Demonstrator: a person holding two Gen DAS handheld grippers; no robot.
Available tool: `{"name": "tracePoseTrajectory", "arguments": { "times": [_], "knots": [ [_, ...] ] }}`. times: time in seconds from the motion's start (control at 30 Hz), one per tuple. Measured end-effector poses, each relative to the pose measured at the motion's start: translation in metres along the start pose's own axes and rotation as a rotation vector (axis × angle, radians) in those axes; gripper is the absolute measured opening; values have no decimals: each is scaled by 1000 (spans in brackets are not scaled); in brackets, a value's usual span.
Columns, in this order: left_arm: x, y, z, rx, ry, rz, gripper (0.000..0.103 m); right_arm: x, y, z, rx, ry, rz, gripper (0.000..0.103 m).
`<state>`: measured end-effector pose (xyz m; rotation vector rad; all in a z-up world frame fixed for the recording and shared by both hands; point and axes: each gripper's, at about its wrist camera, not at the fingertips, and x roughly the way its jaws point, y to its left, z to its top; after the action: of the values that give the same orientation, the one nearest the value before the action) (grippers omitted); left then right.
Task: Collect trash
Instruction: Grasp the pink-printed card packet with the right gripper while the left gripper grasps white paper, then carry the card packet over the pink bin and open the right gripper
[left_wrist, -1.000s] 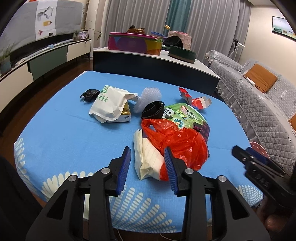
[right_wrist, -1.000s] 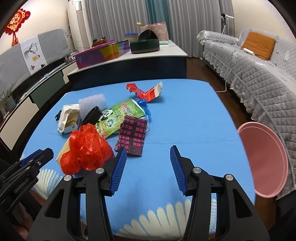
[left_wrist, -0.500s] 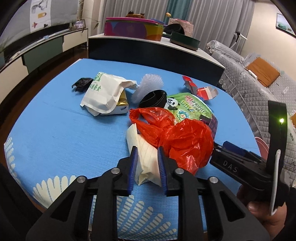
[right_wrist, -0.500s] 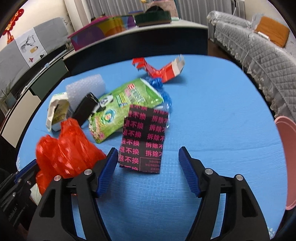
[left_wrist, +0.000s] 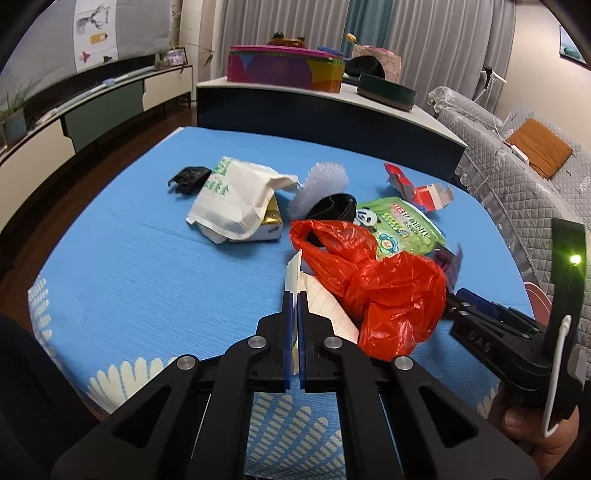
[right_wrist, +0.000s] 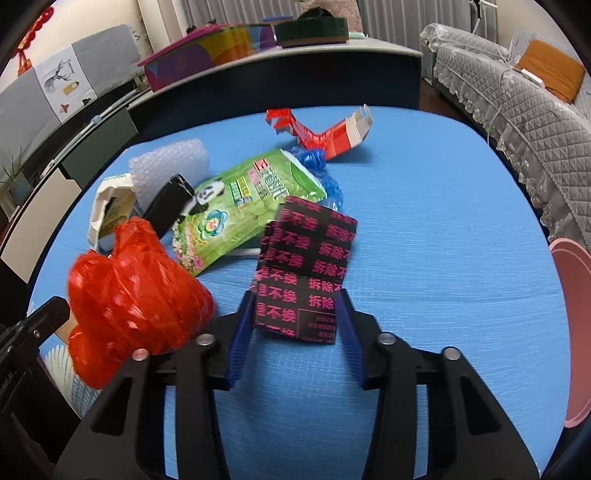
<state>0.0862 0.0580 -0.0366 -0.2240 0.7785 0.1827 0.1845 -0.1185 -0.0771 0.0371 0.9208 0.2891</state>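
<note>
Since a second ago the left gripper has closed from well apart to jaws nearly meeting, and the right gripper has come down and forward from bare cloth to the black packet with pink characters. The left jaws are now pinched on the near edge of a cream lined paper bag, which lies on the blue tablecloth and runs under a crumpled red plastic bag. The right jaws have just been closing; they stand partly open, one blue pad at each side of the black packet's near end, the left pad touching or nearly touching its edge, and whether they press on it cannot be told. The packet's near end is curled up off the cloth; its far end leans on a green panda-printed pouch. Beyond these lie a white paper bag over a small carton, a roll of bubble wrap, a black band, a torn red carton and a crumpled black scrap, all loose on the cloth. A pink bin stands beside the table's right edge.
</note>
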Motion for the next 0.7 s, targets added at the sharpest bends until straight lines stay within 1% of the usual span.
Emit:
{"name": "tracePoseTrajectory", "arguments": {
  "times": [0.03,0.23,0.43,0.7],
  "knots": [
    [-3,1,1,-1,-9,6,2,-3,0,1,-7,-9,-4,23],
    [-17,9,2,-15,-58,37,2,-24,-5,-1,-8,-57,-26,10],
    [-34,10,2,-9,-111,36,1,-52,-12,-3,-1,-110,-45,9],
    [-55,0,-1,24,-169,-11,1,-90,-19,-11,7,-171,-69,9]
  ]
}}
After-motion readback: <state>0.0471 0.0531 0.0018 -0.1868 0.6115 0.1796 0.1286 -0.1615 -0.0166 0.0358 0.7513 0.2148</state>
